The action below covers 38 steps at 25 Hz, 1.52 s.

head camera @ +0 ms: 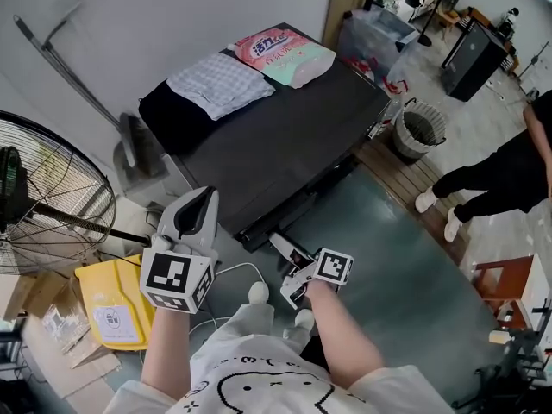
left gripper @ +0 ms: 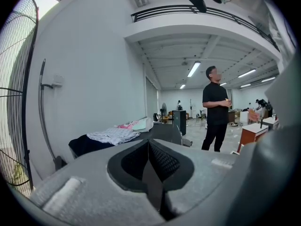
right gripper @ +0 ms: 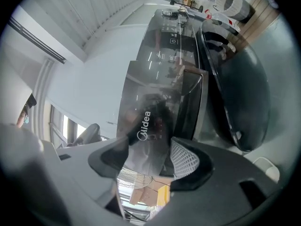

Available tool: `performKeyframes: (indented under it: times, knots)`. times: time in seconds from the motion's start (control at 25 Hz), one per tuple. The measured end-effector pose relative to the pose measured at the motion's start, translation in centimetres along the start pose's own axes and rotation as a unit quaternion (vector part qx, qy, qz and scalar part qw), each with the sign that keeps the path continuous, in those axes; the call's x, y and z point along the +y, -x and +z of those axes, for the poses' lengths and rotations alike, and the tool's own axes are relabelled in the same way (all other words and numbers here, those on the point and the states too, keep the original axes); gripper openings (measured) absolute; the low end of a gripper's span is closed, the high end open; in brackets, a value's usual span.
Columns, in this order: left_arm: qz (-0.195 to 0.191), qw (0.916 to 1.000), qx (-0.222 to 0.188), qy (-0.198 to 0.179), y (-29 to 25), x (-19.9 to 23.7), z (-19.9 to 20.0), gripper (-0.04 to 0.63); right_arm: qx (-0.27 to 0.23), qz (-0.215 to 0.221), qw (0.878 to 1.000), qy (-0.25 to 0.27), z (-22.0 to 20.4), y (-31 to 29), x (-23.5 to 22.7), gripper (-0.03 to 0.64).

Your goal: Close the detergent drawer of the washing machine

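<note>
This looks like a big open workshop hall, not a home: a washing machine [head camera: 285,136] stands against a bare white wall [head camera: 129,33] on a grey concrete floor [head camera: 388,257], a caged fan [head camera: 47,192] beside it, strip lights [left gripper: 194,69] and a railed gallery [left gripper: 202,20] overhead.

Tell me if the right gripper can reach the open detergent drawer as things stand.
Probably yes. The right gripper faces the detergent drawer front-on and close up, jaws apart, and nothing shows between them and its panel.
</note>
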<state>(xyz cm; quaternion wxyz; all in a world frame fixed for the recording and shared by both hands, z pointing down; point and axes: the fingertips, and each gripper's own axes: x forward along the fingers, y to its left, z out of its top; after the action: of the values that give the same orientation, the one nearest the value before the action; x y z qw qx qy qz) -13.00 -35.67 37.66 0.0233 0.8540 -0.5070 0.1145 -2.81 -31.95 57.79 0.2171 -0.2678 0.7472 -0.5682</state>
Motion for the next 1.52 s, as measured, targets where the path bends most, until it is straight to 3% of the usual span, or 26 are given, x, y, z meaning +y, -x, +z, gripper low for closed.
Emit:
performKeyframes:
  times: [0.72,0.84,1.08,1.52]
  knots:
    - [-0.015,0.9999,0.001,-0.004,-2.4,1.3,0.0,0.018,-0.012,0.003,1.000,0.006,0.6,-2.3,0.0,0.272]
    - [-0.016,0.9999,0.004,-0.003,-2.5,1.4,-0.3,0.018,-0.009,-0.028,0.999,-0.014,0.4,-3.0,-0.9,0.273]
    - [-0.010,0.9999,0.003,0.003,-2.3,1.6,-0.3,0.018,-0.002,-0.036,0.999,-0.012,0.4,-3.0,-1.0,0.273]
    - [0.006,0.9999,-0.004,0.008,-0.5,-0.2,0.2,0.018,0.014,-0.102,0.994,0.029,0.5,-2.1,-0.7,0.270]
